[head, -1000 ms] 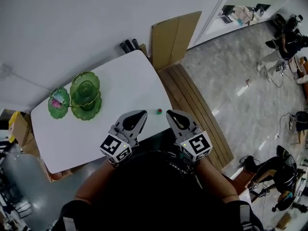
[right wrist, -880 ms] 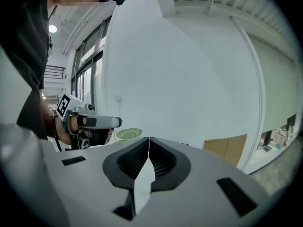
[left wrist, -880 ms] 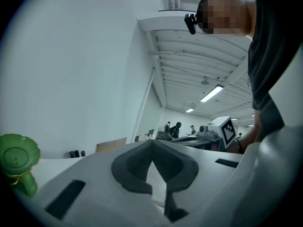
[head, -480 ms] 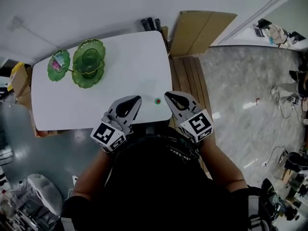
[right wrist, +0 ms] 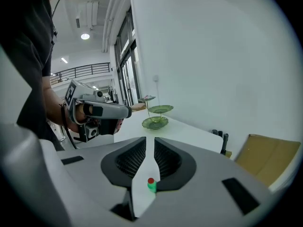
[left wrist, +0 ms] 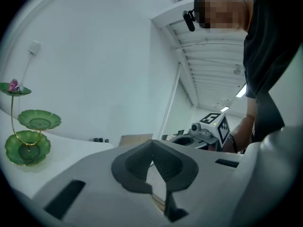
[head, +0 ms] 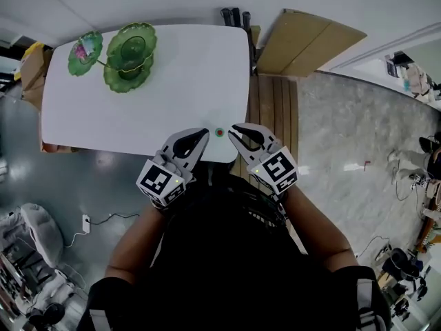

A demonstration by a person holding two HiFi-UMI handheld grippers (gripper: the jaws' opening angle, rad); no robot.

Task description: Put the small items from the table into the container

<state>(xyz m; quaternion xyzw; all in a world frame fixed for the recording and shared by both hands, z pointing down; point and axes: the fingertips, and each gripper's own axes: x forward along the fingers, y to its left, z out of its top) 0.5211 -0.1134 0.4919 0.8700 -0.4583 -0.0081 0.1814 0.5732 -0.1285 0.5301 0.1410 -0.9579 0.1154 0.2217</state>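
Observation:
A small green item with a red top (head: 219,132) lies near the white table's (head: 138,116) near edge. It is between my two grippers' tips, and the right gripper view shows it through the jaw gap (right wrist: 151,184). My left gripper (head: 198,136) is just left of it, jaws meeting at the tips (left wrist: 151,144), empty. My right gripper (head: 236,130) is just right of it. Its jaws (right wrist: 149,143) are opening, a narrow slit apart, with nothing pressed between them. A green tiered dish stand (head: 127,54) stands at the far left corner, pink bits in its small dish (head: 84,50).
A wooden slatted bench (head: 272,109) runs along the table's right side. Behind it a cardboard sheet (head: 310,43) leans on the wall. Dark objects (head: 234,16) sit past the table's far edge. A cardboard box (head: 31,67) is at the table's left end.
Both grippers have come down and closed in on the small green item, which now lies right between their tips. The head view has swung so the table sits squarer.

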